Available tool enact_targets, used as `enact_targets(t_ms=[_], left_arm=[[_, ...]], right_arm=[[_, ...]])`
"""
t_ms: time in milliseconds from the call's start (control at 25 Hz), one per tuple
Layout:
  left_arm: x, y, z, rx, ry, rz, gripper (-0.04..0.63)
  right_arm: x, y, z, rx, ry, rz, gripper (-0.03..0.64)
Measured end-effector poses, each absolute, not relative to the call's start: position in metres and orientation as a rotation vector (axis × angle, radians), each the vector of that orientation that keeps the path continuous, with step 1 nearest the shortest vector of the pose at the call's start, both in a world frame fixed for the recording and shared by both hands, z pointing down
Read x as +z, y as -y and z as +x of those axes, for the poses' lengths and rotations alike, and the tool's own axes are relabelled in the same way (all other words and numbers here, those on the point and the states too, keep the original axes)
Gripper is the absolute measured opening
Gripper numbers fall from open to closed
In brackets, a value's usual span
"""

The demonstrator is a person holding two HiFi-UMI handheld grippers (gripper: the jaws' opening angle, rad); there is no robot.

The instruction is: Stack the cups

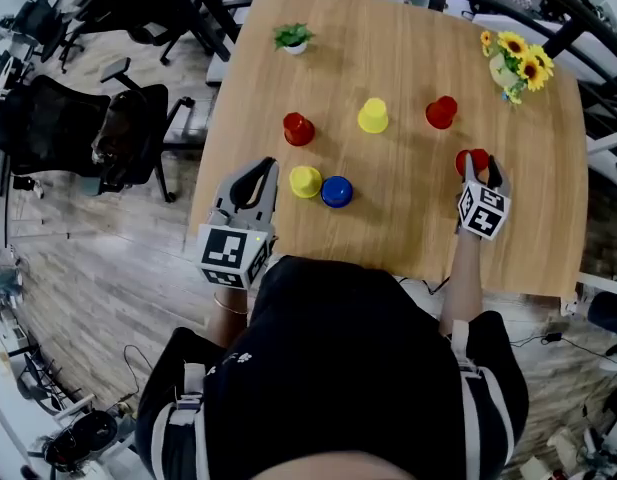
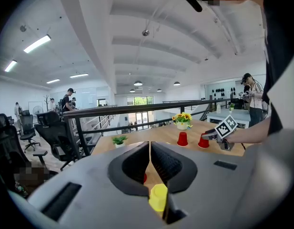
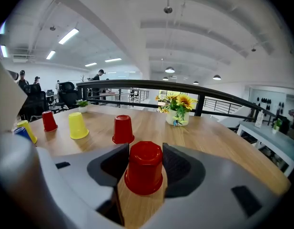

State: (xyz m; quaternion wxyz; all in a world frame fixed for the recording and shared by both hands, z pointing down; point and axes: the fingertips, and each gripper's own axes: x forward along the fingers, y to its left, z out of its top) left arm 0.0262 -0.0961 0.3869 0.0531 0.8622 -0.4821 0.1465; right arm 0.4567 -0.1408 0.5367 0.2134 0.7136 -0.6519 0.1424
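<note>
I am looking down over the wooden table [image 1: 408, 238], where my right gripper [image 1: 480, 168] is pressing its jaws against both sides of a red cup [image 3: 143, 168]. That cup is standing mouth down on the tabletop at about 4 o'clock from the table's middle, its long axis running straight up and its closed base pointing at the ceiling. My left gripper [image 2: 150, 147] is hovering at the table's near left edge with its jaws drawn in to a thin slit and gripping nothing. I am counting six cups, all upside down: three red, two yellow, one blue. A second red cup [image 1: 441, 112] is sitting near the held one at its 11 o'clock, with a yellow cup [image 1: 373, 116] farther out at 10 o'clock and a third red cup [image 1: 298, 129] well apart at 9 o'clock. A second yellow cup [image 1: 305, 181] is standing at 3 o'clock from the left jaw tips, with the blue cup [image 1: 336, 191] just beside it. A sunflower pot [image 1: 516, 65] is sitting at 1 o'clock from the held cup, and a small green plant [image 1: 293, 37] at 12 o'clock from the third red cup. Black office chairs [image 1: 83, 133] are standing on the floor off the table's 9 o'clock side.
</note>
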Motion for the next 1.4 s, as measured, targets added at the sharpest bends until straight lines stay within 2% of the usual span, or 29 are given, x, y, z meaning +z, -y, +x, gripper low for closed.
enact_targets(t_ms=[320,1400], left_arm=[[0.395,0.098,0.029,0.451,1.399,2.647,0.021],[0.39,0.144,0.056,0.383,0.934,2.869,0.021]], right_arm=[[0.53,0.123,0.43,0.388,1.861,1.967,0.219],[0.535,0.055,0.218,0.43,2.067,1.645,0.218]])
